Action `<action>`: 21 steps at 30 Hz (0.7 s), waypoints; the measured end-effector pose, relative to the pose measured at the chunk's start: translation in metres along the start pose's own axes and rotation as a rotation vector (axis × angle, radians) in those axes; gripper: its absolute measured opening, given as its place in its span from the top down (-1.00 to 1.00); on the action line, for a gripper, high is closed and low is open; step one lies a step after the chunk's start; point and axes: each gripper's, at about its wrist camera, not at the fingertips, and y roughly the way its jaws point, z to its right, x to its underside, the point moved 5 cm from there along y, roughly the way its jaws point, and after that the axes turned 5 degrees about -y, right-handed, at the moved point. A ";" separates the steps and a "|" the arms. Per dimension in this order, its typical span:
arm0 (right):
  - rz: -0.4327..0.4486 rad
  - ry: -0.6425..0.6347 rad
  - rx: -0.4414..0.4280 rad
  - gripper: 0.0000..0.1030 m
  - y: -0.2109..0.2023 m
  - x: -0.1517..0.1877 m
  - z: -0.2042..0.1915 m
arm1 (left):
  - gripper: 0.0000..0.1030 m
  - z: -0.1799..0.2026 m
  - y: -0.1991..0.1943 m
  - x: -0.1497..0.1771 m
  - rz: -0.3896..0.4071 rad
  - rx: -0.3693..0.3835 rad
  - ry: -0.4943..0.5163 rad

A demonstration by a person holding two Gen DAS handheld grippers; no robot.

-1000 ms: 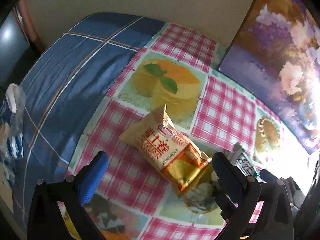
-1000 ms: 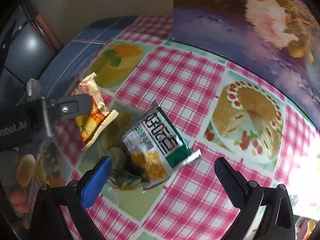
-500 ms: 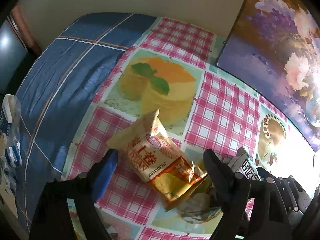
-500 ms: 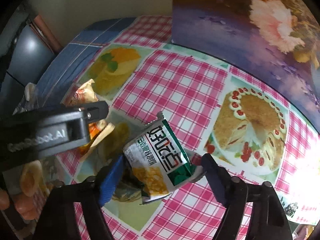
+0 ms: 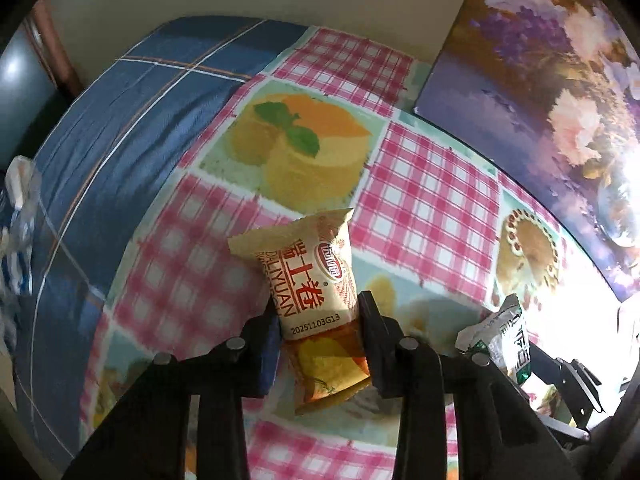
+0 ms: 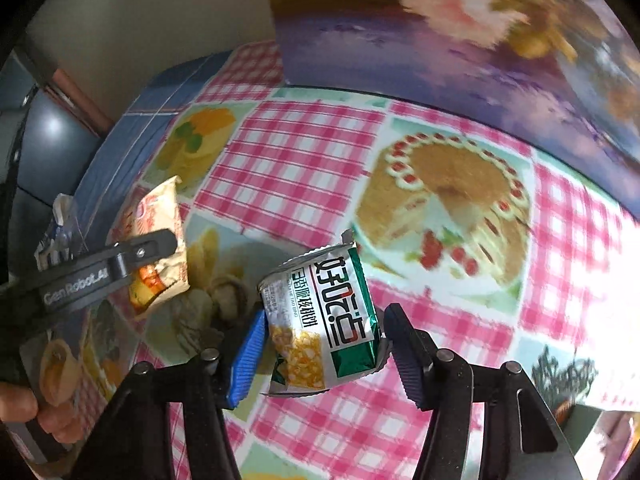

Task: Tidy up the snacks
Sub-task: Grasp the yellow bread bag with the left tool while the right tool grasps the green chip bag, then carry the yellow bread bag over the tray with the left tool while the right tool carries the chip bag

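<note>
An orange and cream snack packet [image 5: 310, 280] sits between the fingers of my left gripper [image 5: 318, 322], which is shut on it just above the table. It also shows in the right wrist view [image 6: 160, 236]. A green and silver snack packet [image 6: 324, 316] is clamped in my right gripper [image 6: 324, 354], which is shut on it and holds it tilted over the tablecloth. This green packet also shows in the left wrist view [image 5: 508, 336] at the right.
The table [image 5: 428, 184] wears a pink checked cloth with cake pictures. A blue plaid cloth [image 5: 112, 128] covers its left part. A flower painting [image 5: 540, 52] leans against the wall at the back right. A plastic bag [image 5: 16, 216] lies at the far left.
Both grippers have closed on their packets: the left on the orange one, the right on the green one. Both packets now stand more upright between the fingers.
</note>
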 end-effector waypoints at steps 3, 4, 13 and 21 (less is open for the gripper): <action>0.025 0.029 -0.008 -0.20 -0.011 0.010 0.006 | 0.27 0.004 -0.015 0.018 0.043 0.003 -0.015; 0.034 0.041 -0.011 -0.20 -0.019 0.017 0.010 | 0.27 0.005 -0.020 0.025 0.053 0.008 -0.021; 0.126 0.154 -0.005 -0.20 -0.078 0.077 0.027 | 0.27 0.036 -0.069 0.077 0.122 0.029 -0.008; 0.199 0.276 0.031 -0.20 -0.131 0.129 0.054 | 0.27 0.068 -0.117 0.116 0.182 0.037 0.024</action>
